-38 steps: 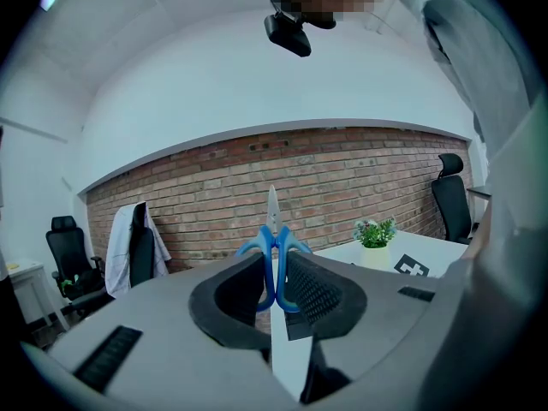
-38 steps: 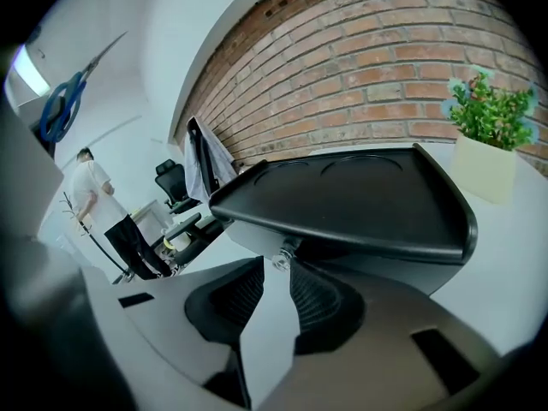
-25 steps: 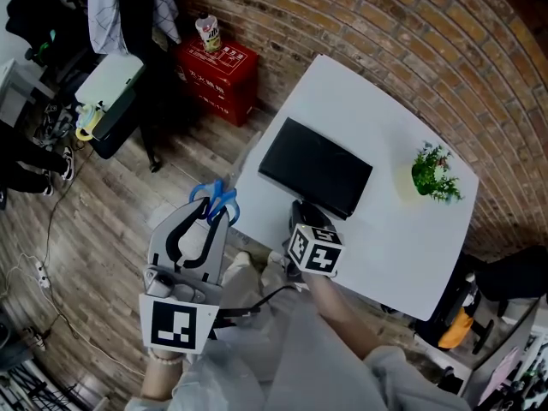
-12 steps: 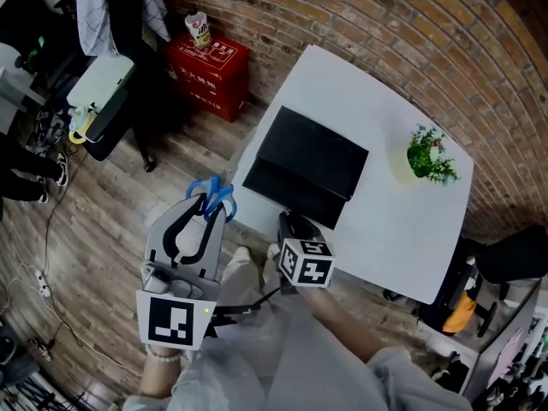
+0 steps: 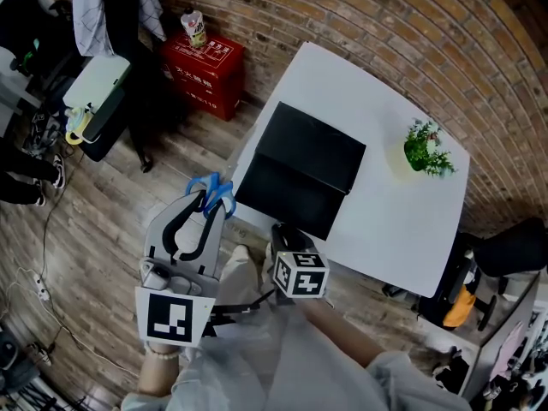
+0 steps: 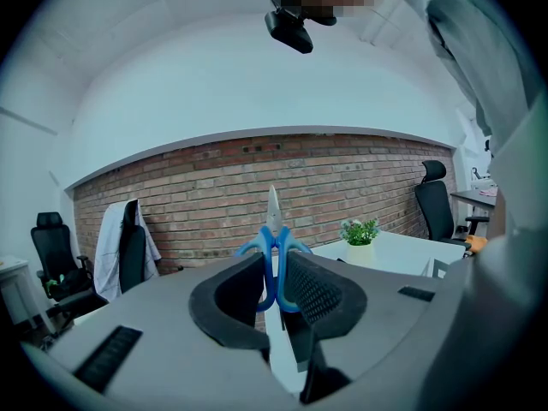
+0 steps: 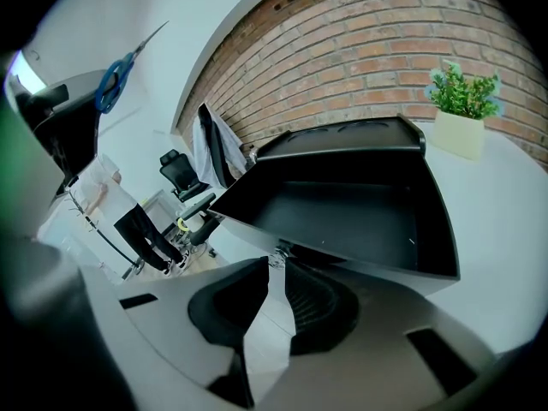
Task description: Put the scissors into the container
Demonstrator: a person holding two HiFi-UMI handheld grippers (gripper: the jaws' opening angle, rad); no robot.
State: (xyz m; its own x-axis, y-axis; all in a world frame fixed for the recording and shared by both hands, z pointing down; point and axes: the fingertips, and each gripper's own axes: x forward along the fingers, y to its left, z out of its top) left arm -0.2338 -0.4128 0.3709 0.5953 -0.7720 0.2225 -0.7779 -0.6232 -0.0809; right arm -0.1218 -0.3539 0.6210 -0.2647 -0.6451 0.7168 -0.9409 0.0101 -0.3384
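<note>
Blue-handled scissors (image 5: 211, 197) stick out of my left gripper (image 5: 209, 210), which is shut on their handles and hangs over the wooden floor, left of the table. In the left gripper view the scissors (image 6: 273, 229) point away with the blades closed. The black open container (image 5: 304, 157) lies on the white table (image 5: 402, 221), its near edge at the table's front edge. My right gripper (image 5: 287, 232) is at that near edge, jaws closed on the rim. In the right gripper view the container (image 7: 342, 165) looks tipped up, empty, just beyond the gripper (image 7: 276, 262).
A small potted plant (image 5: 424, 152) stands at the table's far right, also seen as the plant (image 7: 462, 101) behind the container. A red box (image 5: 201, 67) sits on the floor by the brick wall. Office chairs and hanging clothes are at the left.
The right gripper has drawn back toward me and the container's near edge came with it, showing more of its inside. The left gripper with the scissors has hardly moved.
</note>
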